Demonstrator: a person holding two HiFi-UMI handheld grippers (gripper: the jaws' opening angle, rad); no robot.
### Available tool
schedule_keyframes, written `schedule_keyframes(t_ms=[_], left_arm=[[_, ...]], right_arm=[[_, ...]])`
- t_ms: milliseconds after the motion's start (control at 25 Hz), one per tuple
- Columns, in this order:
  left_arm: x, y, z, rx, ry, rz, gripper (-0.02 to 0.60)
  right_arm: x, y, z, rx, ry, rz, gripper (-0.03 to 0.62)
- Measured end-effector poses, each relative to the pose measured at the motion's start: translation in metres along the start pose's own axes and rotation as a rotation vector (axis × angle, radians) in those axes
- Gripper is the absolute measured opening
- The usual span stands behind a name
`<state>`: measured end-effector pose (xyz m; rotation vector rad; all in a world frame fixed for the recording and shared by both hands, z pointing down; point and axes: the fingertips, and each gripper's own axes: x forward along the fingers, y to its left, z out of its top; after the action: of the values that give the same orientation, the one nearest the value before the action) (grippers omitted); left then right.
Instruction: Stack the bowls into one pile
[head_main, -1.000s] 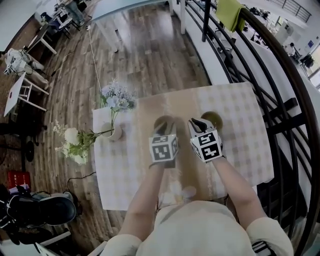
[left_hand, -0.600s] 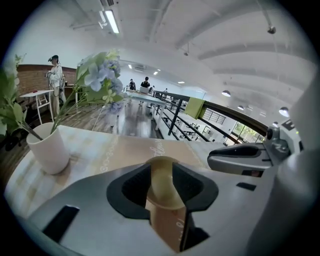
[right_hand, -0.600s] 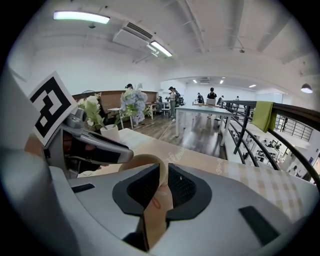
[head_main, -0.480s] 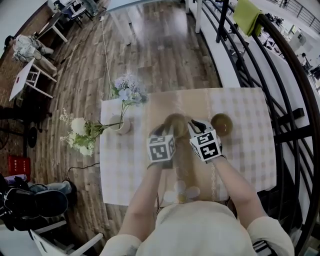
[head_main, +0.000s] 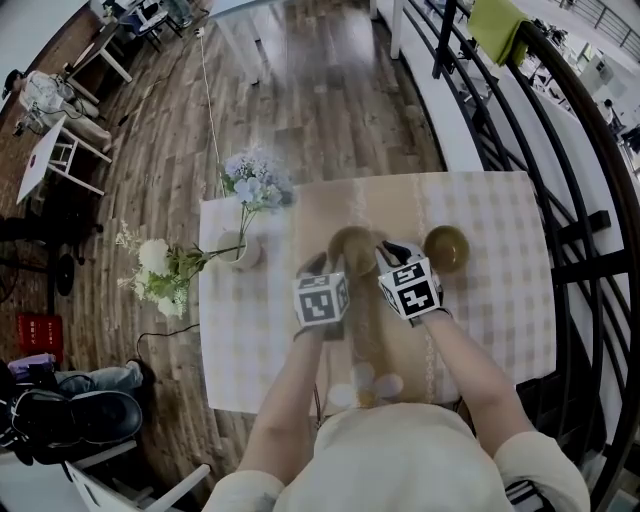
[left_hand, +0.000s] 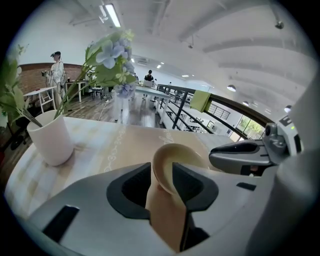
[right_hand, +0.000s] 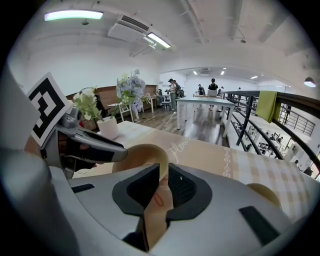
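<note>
Two tan bowls stand on the checked table (head_main: 490, 310). The nearer bowl (head_main: 352, 243) sits on the beige runner, the other bowl (head_main: 446, 247) to its right. My left gripper (head_main: 320, 265) reaches the near bowl's left rim, and my right gripper (head_main: 388, 250) its right rim. In the left gripper view the bowl's rim (left_hand: 175, 155) stands between the open jaws of that gripper (left_hand: 162, 172). In the right gripper view the same bowl's rim (right_hand: 145, 152) lies between the open jaws of that gripper (right_hand: 164, 180); the second bowl (right_hand: 262, 192) shows at lower right.
A white vase (head_main: 240, 252) with blue and white flowers (head_main: 255, 185) stands at the table's left, close to the left gripper. A dark metal railing (head_main: 585, 200) runs along the right side. Wooden floor lies beyond the table's far edge.
Both grippers have come down and closed in on the near bowl from either side. Both bowls stay where they were on the table.
</note>
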<state>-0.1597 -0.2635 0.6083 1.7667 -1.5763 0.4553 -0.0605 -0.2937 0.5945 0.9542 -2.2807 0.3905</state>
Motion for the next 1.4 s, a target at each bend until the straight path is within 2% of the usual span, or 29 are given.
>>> schedule_keyframes(t_ms=[560,720,1040,1400], left_arm=[[0.014,0.007,-0.013,-0.027,0.04,-0.004,0.114],[0.015,0.004,-0.013,-0.022,0.042,-0.009,0.087],[0.012,0.006,-0.011,-0.089,0.016,-0.005,0.055],[0.004,-0.002,0.003,-0.088,-0.028,-0.01,0.041]], right_arm=[[0.016,0.002,-0.009,0.074,0.023,0.009,0.044],[0.018,0.002,-0.009,0.088,0.023,0.013,0.044],[0.014,0.003,-0.009,0.144,0.014,0.017,0.043],[-0.001,-0.003,0.0,0.155,-0.025,-0.008,0.038]])
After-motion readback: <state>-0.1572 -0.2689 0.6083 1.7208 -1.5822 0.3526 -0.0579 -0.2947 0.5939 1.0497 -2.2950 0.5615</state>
